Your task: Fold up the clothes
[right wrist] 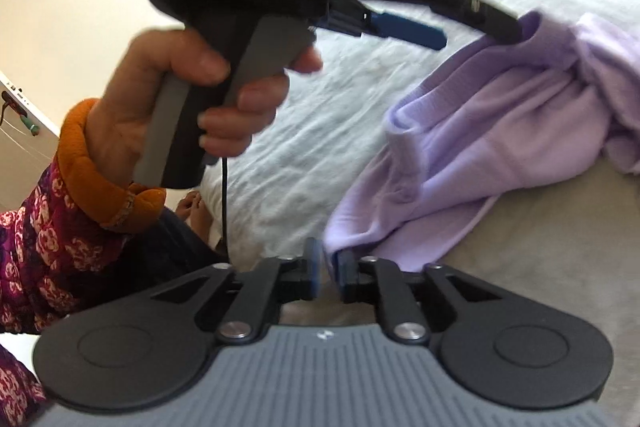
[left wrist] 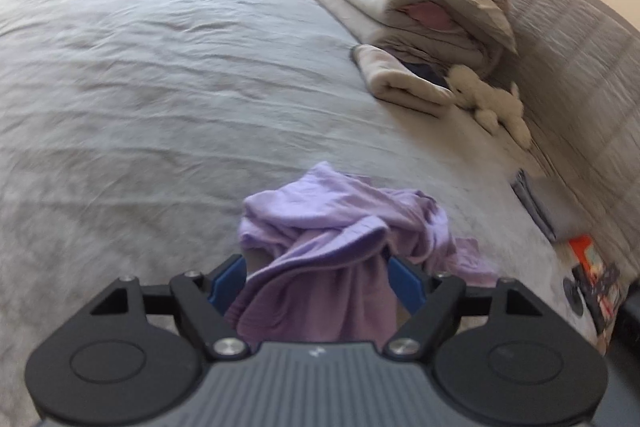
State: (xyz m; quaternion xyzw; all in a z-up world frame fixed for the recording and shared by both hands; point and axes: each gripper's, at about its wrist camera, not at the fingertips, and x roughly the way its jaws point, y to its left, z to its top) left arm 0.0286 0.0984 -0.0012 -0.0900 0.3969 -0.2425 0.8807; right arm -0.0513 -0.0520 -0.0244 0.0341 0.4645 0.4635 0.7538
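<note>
A crumpled lilac garment [left wrist: 340,227] lies on the grey bed sheet [left wrist: 140,87]. My left gripper [left wrist: 316,279] stands wide open, its blue pads either side of a fold of the garment that drapes between them. In the right wrist view the same garment [right wrist: 500,131] hangs up from the bed. My right gripper [right wrist: 330,269] is shut on its lower hem edge. The left gripper [right wrist: 476,35], held by a hand [right wrist: 192,95], shows above, one blue finger [right wrist: 408,29] free and the other side under the garment's upper edge.
A pile of folded beige and grey bedding [left wrist: 420,11] and a white plush toy [left wrist: 492,103] sit at the far right by the padded headboard [left wrist: 580,67]. Small items including an orange one [left wrist: 584,251] lie at the right edge. A floral sleeve [right wrist: 48,243] is at left.
</note>
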